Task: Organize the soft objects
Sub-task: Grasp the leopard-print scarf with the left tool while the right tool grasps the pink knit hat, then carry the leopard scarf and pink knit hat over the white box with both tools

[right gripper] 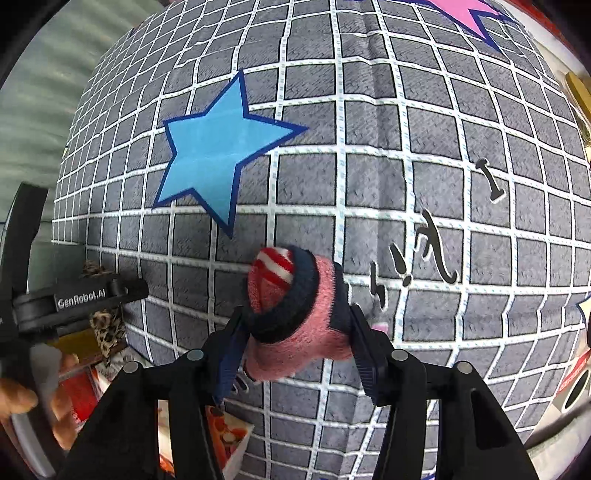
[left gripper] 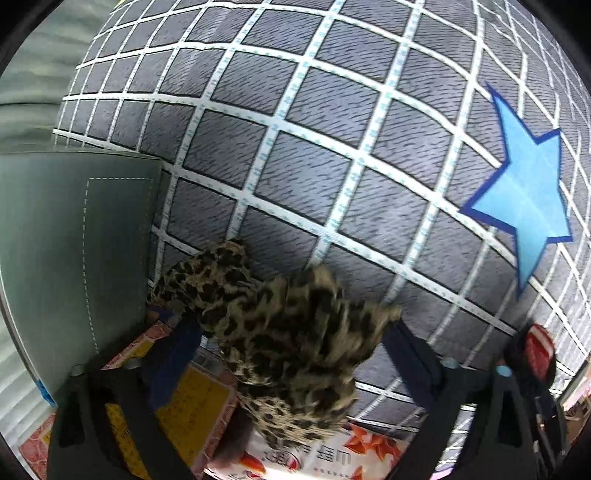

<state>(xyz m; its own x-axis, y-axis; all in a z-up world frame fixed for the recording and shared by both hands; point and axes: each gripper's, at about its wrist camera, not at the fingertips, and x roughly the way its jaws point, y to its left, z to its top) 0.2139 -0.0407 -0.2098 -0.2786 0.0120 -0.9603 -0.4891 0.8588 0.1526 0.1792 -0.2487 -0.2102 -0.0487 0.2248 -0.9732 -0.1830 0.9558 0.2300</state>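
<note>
One grey cloth with a white grid pattern (right gripper: 369,184) is covering the bench and filling most of both views. One blue star patch (right gripper: 218,147) is lying on it at upper left in the right wrist view, and part of one pink star (right gripper: 461,11) is showing at the top edge. One green stitched box (left gripper: 74,258) is standing at the left of the left wrist view. One leopard-print fabric piece (left gripper: 280,339) is lying bunched at lower centre between the widely spread fingers of the left tool (left gripper: 291,339), which is released. The right tool (right gripper: 295,332) is clenching one rolled pink sock with a navy band and red-and-white stripes (right gripper: 295,314) at lower centre.
</note>
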